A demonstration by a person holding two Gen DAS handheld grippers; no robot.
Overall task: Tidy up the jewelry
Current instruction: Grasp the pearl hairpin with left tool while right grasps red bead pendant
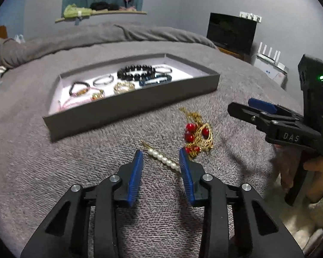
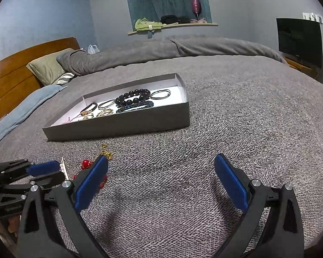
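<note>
A grey tray [image 1: 127, 107] on the bed holds several bracelets, among them a black bead bracelet [image 1: 135, 72]; the tray also shows in the right wrist view [image 2: 118, 126]. In front of it lie a pearl hair clip [image 1: 161, 158] and a gold chain with red beads [image 1: 197, 135]. My left gripper [image 1: 161, 159] is open, its blue pads either side of the pearl clip, close above the blanket. My right gripper [image 2: 161, 165] is wide open and empty over bare blanket, right of the gold chain [image 2: 86, 164]. It shows in the left wrist view [image 1: 247, 107] at the right.
The grey blanket [image 2: 236, 118] covers the whole bed. Pillows and a wooden headboard [image 2: 15, 71] are at far left. A dark TV [image 2: 299, 40] stands at far right. A wall shelf [image 2: 172, 24] holds clothes.
</note>
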